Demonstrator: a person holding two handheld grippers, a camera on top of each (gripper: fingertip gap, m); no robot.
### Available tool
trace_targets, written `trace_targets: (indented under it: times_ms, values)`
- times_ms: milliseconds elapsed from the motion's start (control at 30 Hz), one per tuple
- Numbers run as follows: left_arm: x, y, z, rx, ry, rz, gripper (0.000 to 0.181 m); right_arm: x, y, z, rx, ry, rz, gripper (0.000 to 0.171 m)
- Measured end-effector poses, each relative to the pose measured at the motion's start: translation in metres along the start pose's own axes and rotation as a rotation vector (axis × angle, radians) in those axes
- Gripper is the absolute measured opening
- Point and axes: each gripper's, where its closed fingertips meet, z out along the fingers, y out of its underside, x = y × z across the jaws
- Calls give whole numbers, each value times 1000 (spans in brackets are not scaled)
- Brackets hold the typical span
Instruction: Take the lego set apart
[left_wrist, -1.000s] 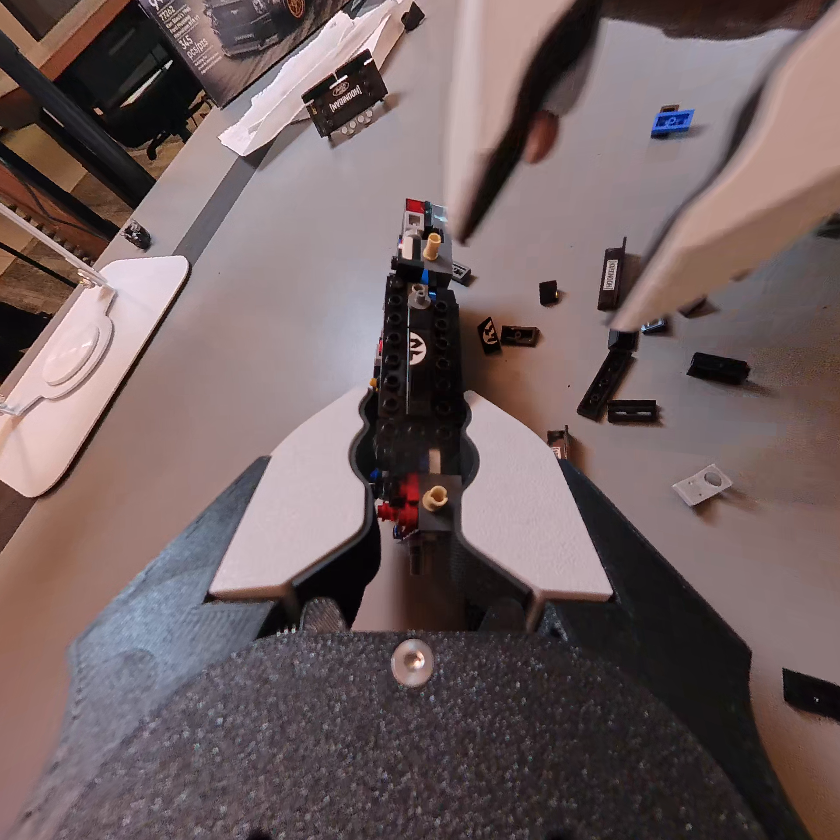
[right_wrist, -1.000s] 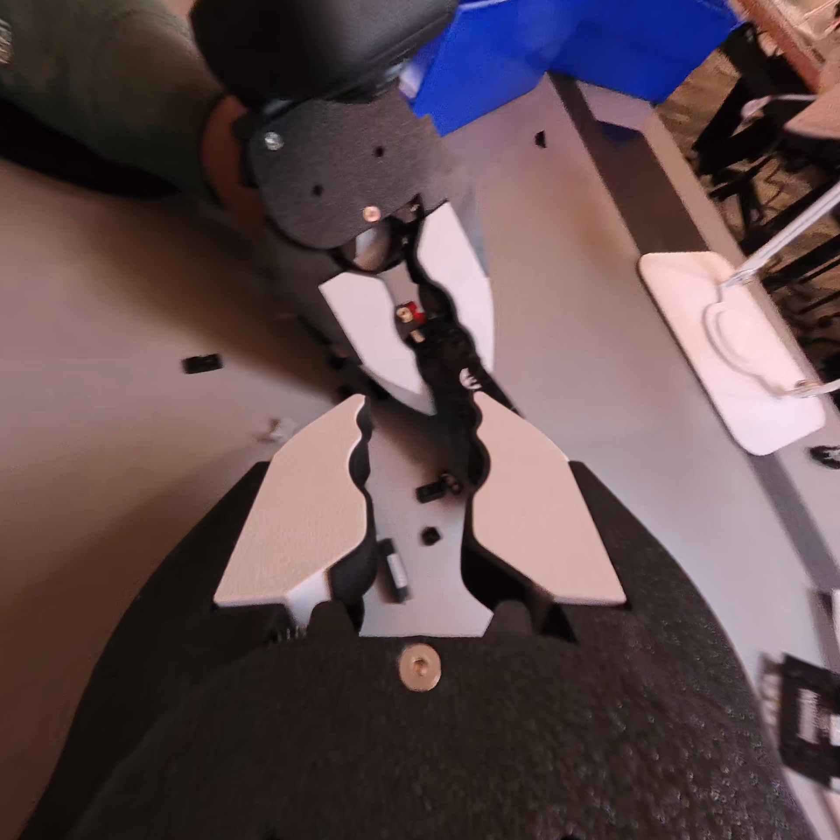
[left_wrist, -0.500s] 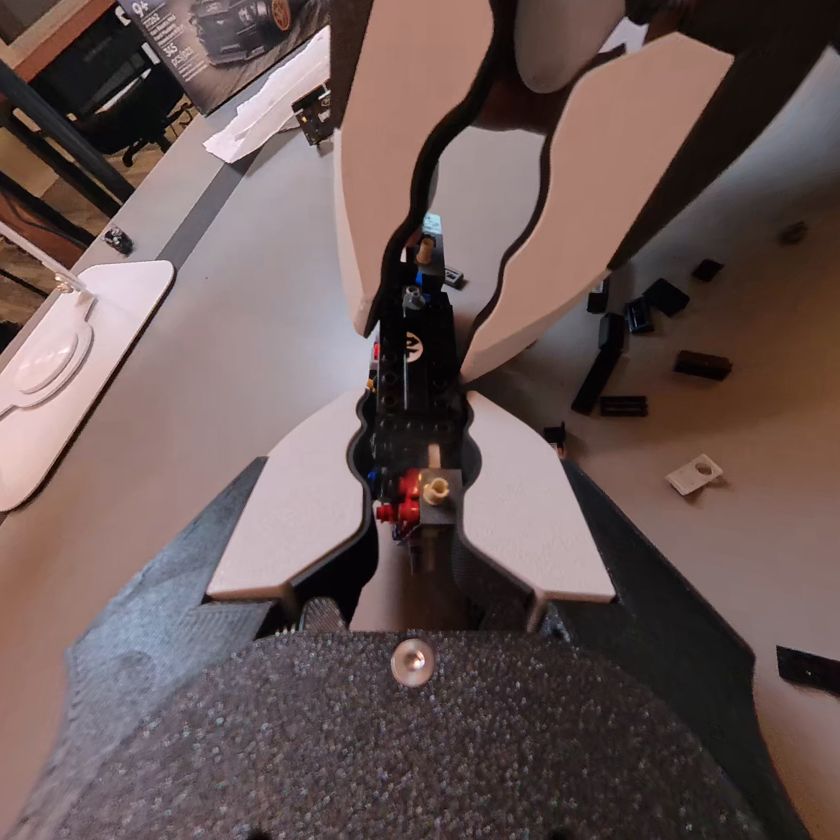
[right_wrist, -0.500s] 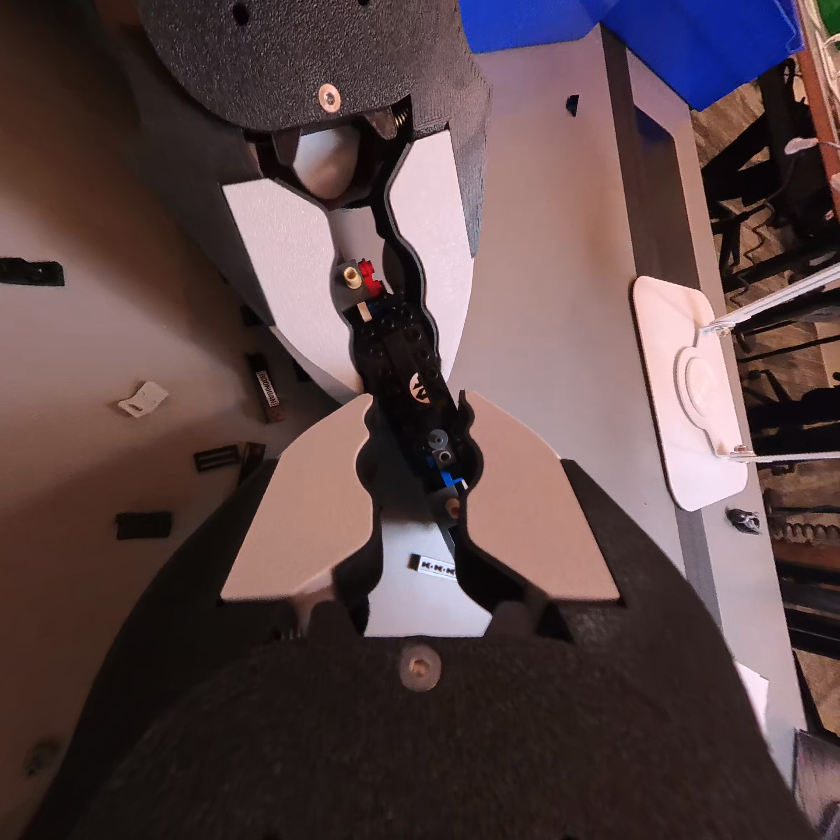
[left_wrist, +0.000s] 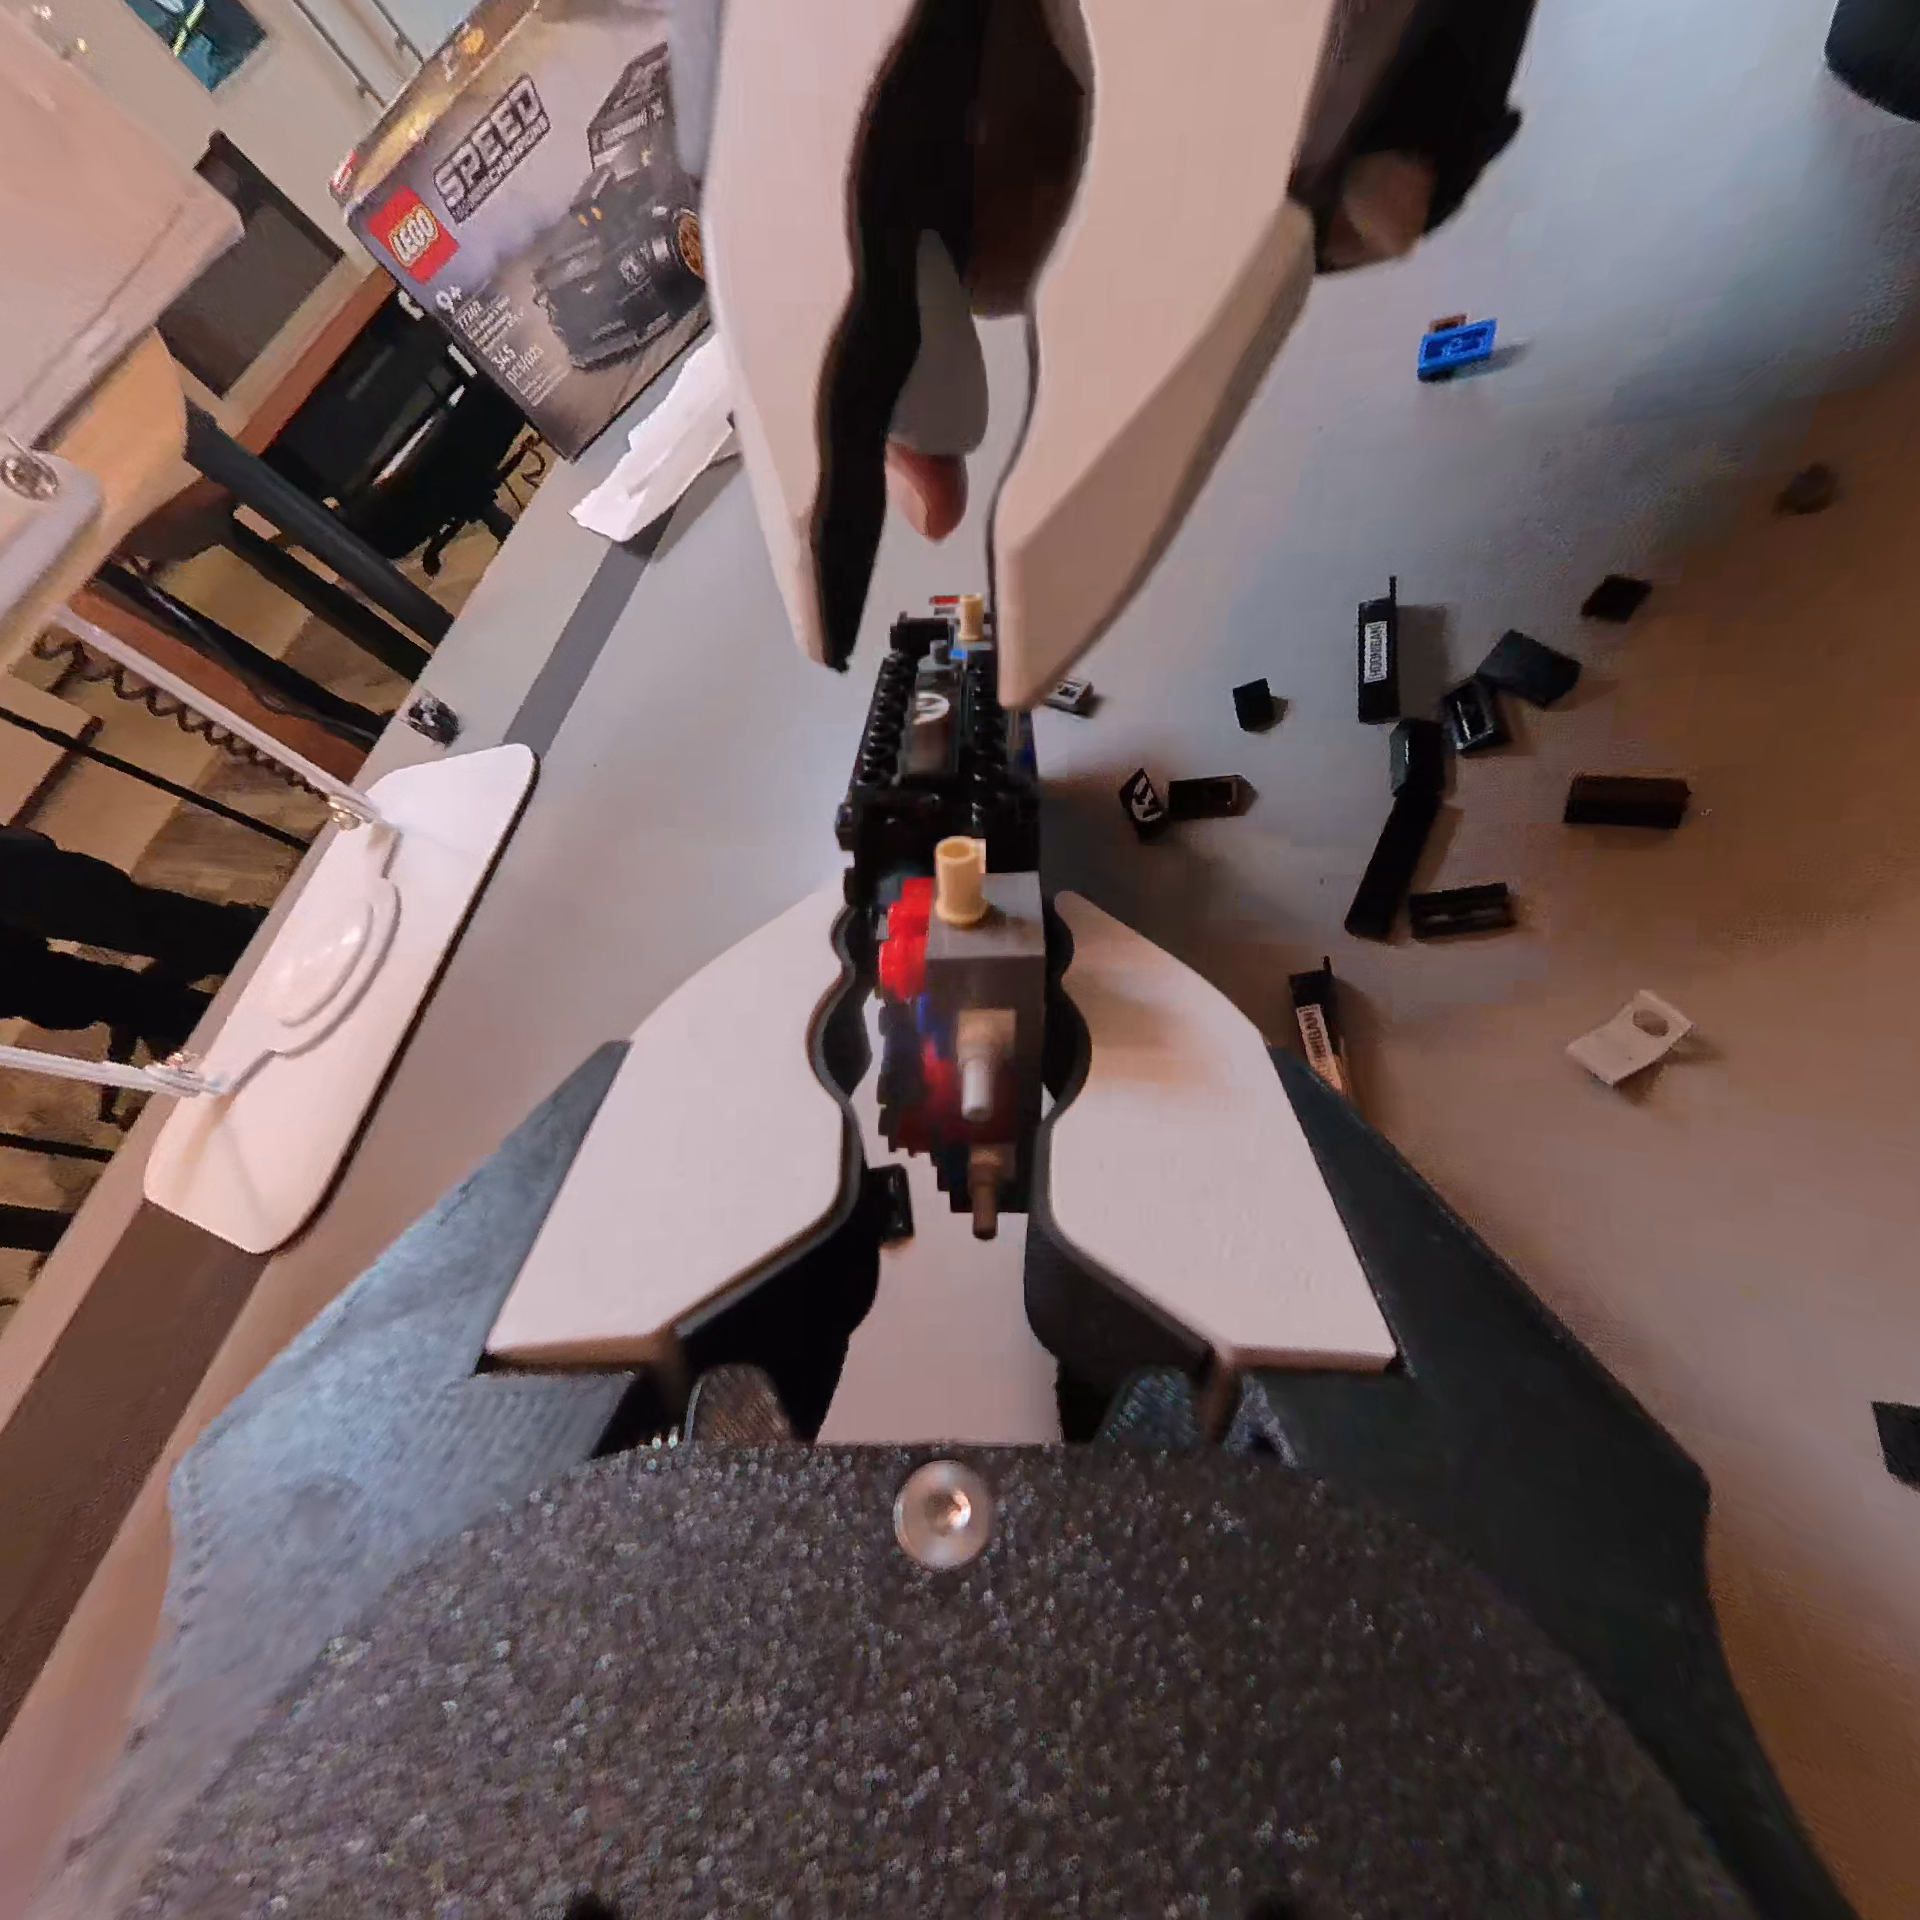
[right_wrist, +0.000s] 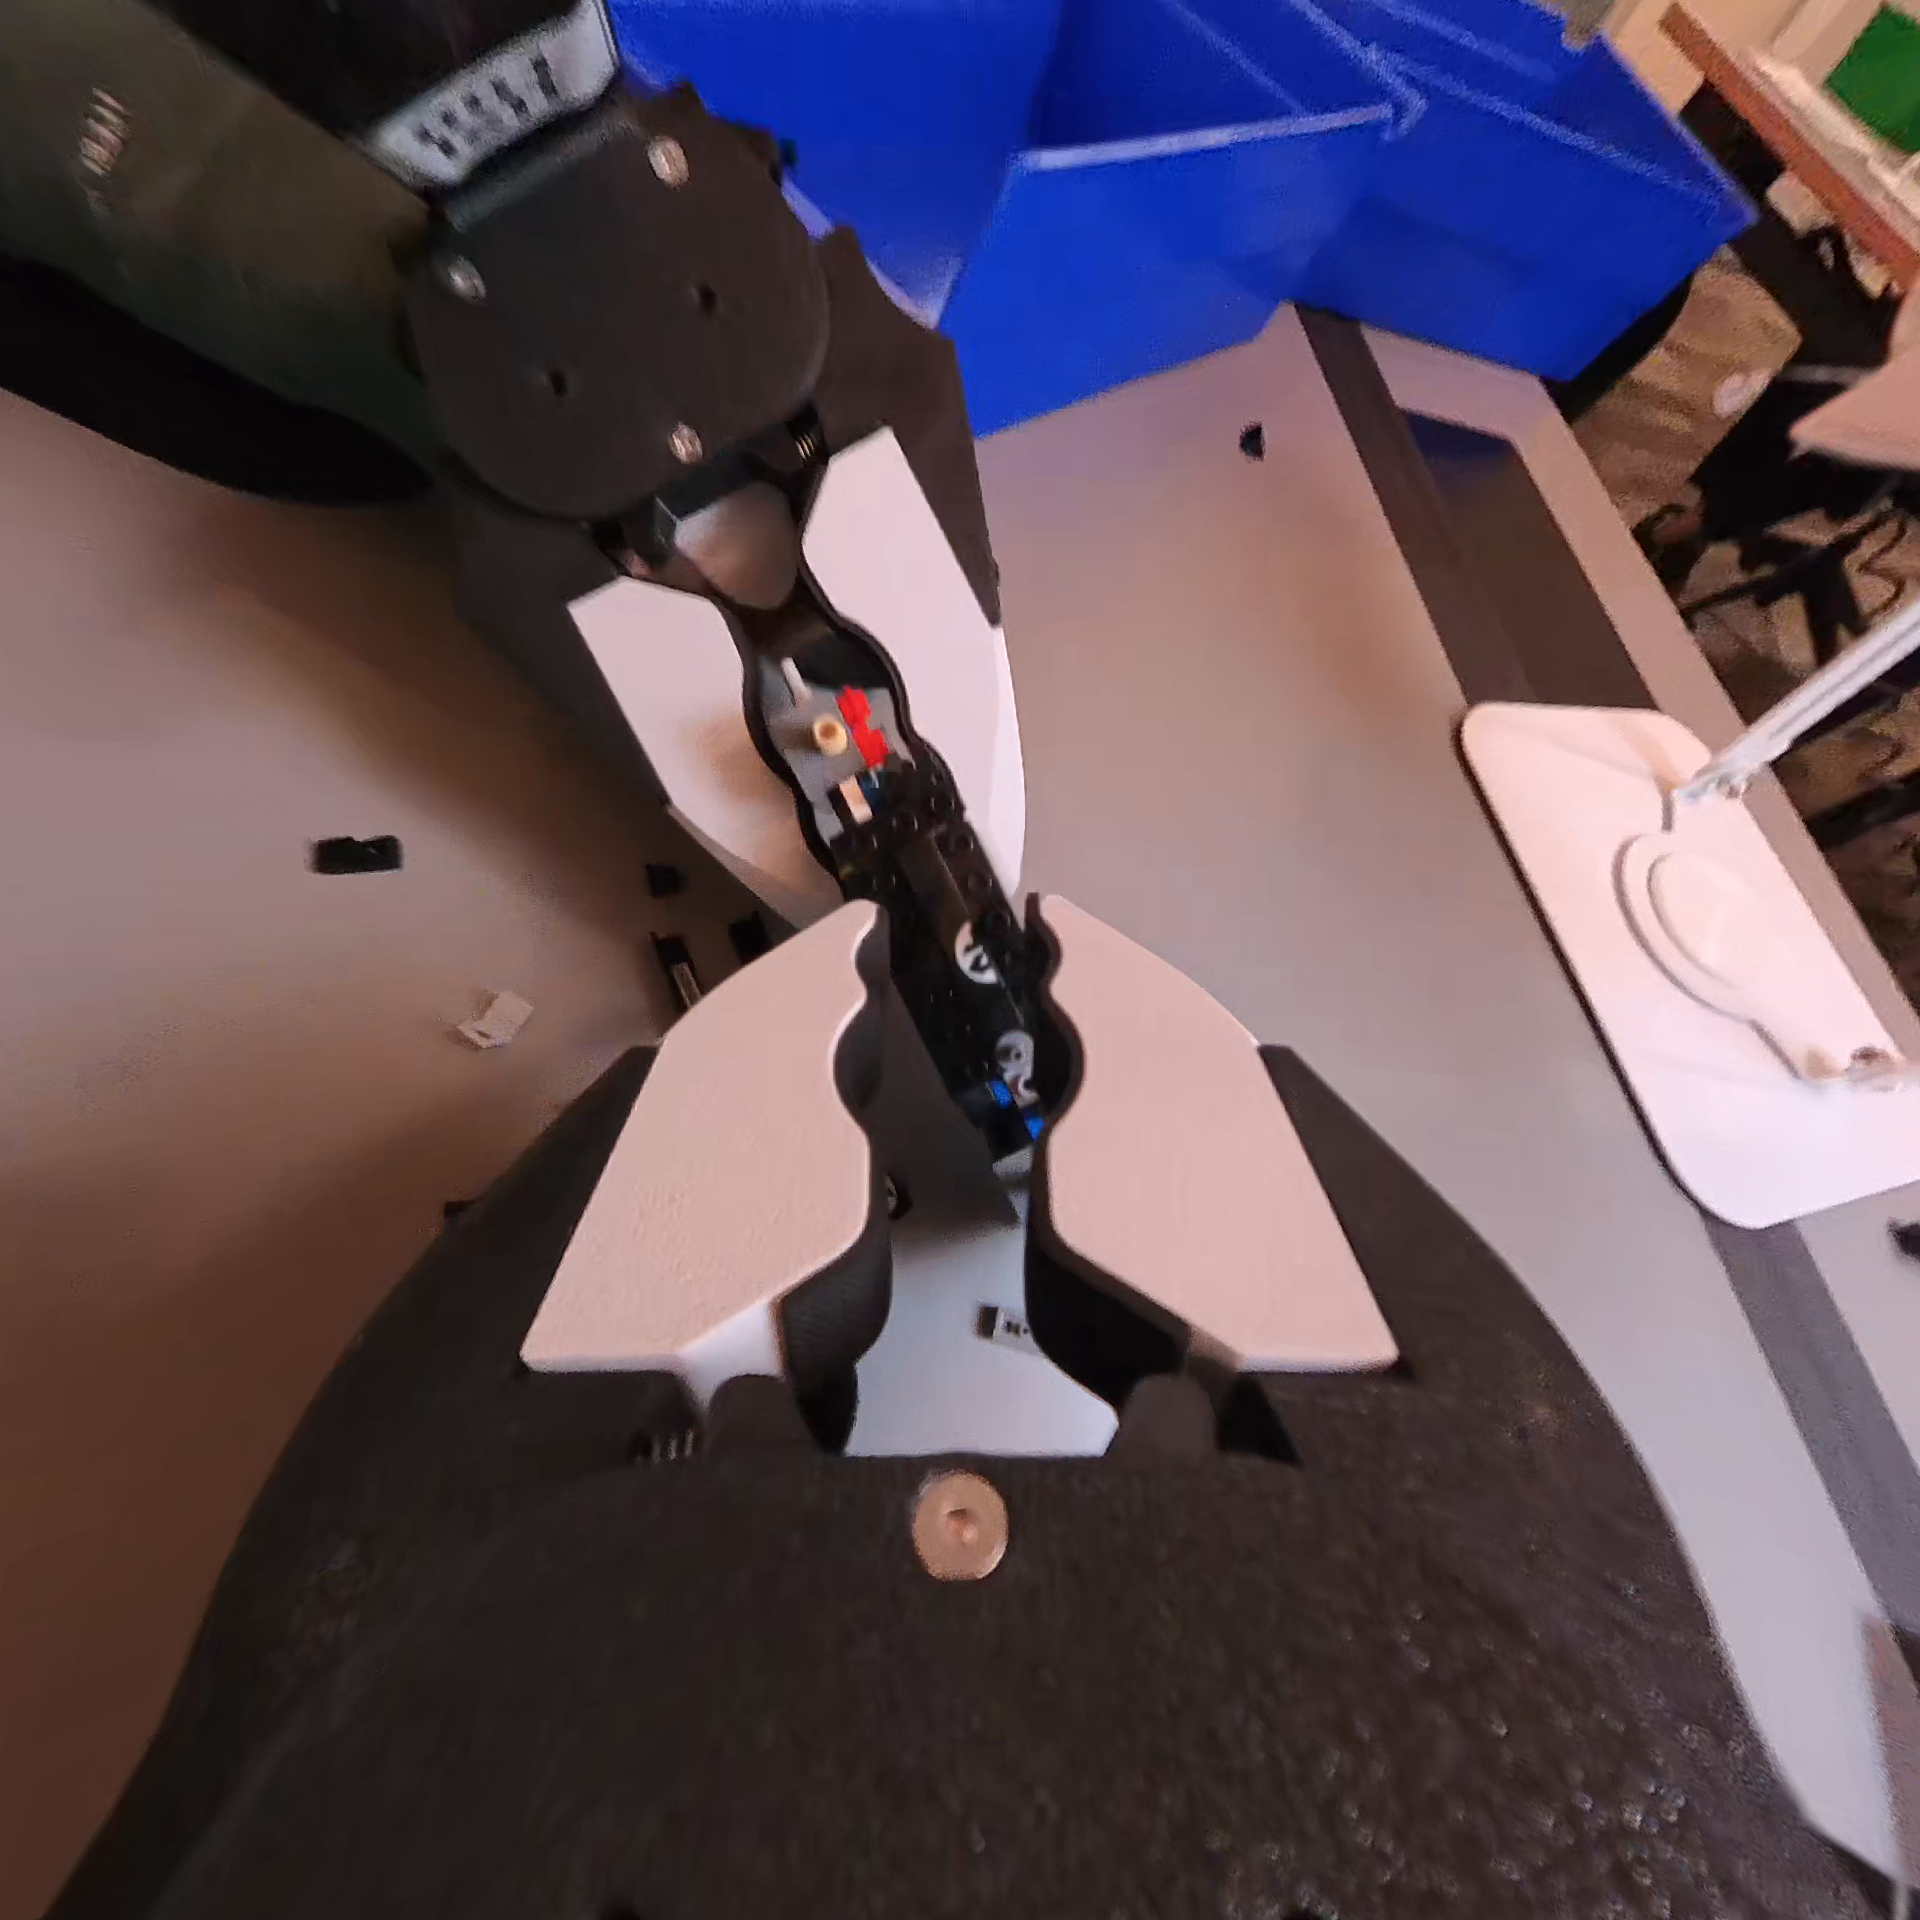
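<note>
Many small black pieces (left_wrist: 1397, 831) already lie loose on the grey table (left_wrist: 686, 790), along with a blue piece (left_wrist: 1457, 346) and a white piece (left_wrist: 1626, 1036), so part of the job looks done. One long black lego car base (left_wrist: 940, 769) is left, still stuck together. The left gripper (left_wrist: 948, 925) is squeezed tight on its near end, where the red and grey bricks sit. The right gripper (right_wrist: 956, 935) has its two fingers around the far end (one finger touches the base, but I cannot tell if it is squeezing yet). Lots of bricks on the base still need pulling off, I think.
</note>
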Motion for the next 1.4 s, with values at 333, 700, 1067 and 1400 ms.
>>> trace_targets:
  times_ms: [333,700,1067,1400]
  values:
    - [4,-2,-4,-40,-18,112,30,-15,2,6,-164,-22,-263,12]
    - [8,1,-7,-166,-35,179,30,-22,-1,7,-295,-15,-492,8]
    - [1,1,-6,-162,-40,43,31,-7,-2,6,-111,133,-97,0]
    - [4,-1,-6,-145,-11,-16,30,-6,-8,-8,5,176,-32,14]
